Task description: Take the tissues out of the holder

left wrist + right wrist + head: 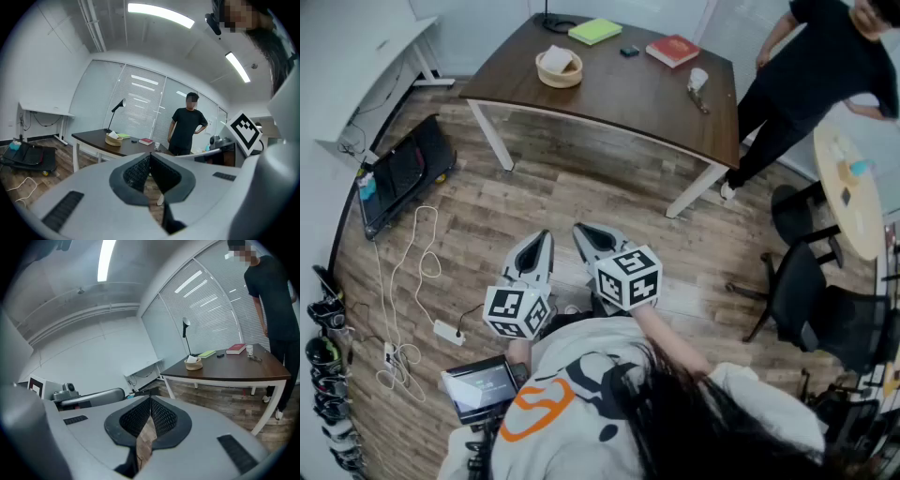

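The left gripper [541, 240] and the right gripper [583, 232] are held side by side close to the person's chest, over the wood-plank floor [581, 197]. Both point toward 12 o'clock in the head view. In the left gripper view its jaws are together at the tips with nothing between them. The right gripper view shows the same: jaws closed tip to tip, with only floor visible through the slit below.

The round light-wooden tissue holder [559, 69] stands on the dark brown rectangular bench [619, 94], near its far left part, with the white tissues [562, 59] sticking up out of it. It lies at 12 o'clock from both pairs of jaws and well apart from them, with a stretch of floor between. In the left gripper view the holder [112, 138] sits at about 10 o'clock from the jaw tips. In the right gripper view it [193, 363] sits at about 1 o'clock.

Also on the bench, at 1 o'clock from the holder, lie a green notepad [595, 31] and a red book [672, 50]. A person in black clothes [806, 84] stands at the bench's right end.
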Demonstrator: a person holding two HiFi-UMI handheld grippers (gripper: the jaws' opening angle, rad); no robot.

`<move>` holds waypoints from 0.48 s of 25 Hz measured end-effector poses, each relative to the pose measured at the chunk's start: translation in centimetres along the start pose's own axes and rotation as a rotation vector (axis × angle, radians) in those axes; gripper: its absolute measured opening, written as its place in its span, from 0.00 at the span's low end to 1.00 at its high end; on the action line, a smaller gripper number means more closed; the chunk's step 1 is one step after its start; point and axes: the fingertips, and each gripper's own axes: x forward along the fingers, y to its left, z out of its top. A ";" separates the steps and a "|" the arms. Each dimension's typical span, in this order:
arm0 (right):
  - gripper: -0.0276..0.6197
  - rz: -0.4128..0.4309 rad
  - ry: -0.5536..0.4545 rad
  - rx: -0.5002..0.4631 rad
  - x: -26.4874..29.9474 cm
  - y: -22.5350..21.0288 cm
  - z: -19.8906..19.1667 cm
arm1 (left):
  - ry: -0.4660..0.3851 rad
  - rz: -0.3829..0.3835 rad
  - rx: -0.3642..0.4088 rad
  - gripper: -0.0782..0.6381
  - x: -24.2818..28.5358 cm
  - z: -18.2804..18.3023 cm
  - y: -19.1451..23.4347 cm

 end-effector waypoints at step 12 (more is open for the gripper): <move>0.07 0.002 -0.009 -0.021 0.5 -0.2 0.3 | 0.018 0.022 -0.001 0.11 -0.2 -0.5 0.7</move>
